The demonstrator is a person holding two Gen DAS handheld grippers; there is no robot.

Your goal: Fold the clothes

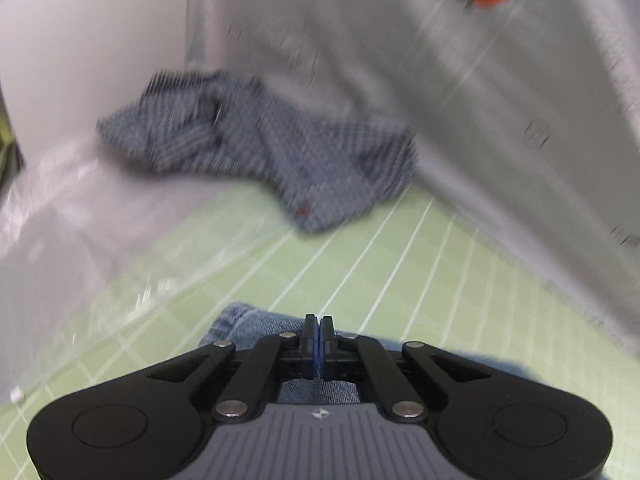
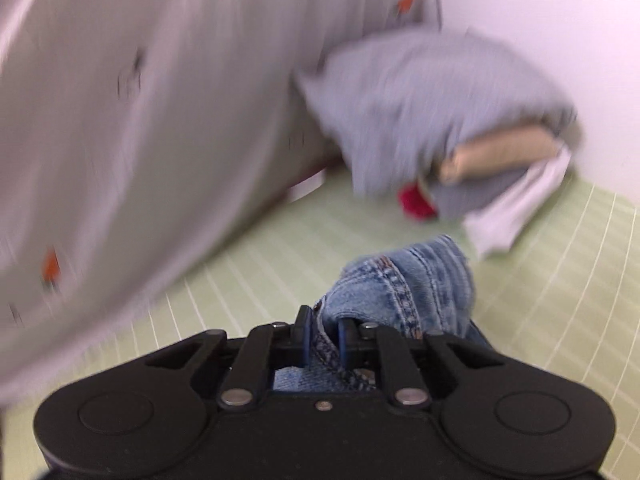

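A home laundry-folding spot set up against plain white walls.

A pale green cutting mat [image 1: 360, 248] ruled with a white grid covers the table, the sort used for sewing or craft work. Loose clothes lie around it: a crumpled blue striped shirt [image 1: 256, 152] in one corner, and a heap of grey, tan, white and red garments [image 2: 452, 136] in the other. A light curtain-like sheet [image 2: 160, 100] printed with small orange motifs stands behind the mat, and clear plastic film [image 1: 60, 216] covers the surface at its left edge. No machinery, shelving or shop fittings can be made out; much is motion-blurred.
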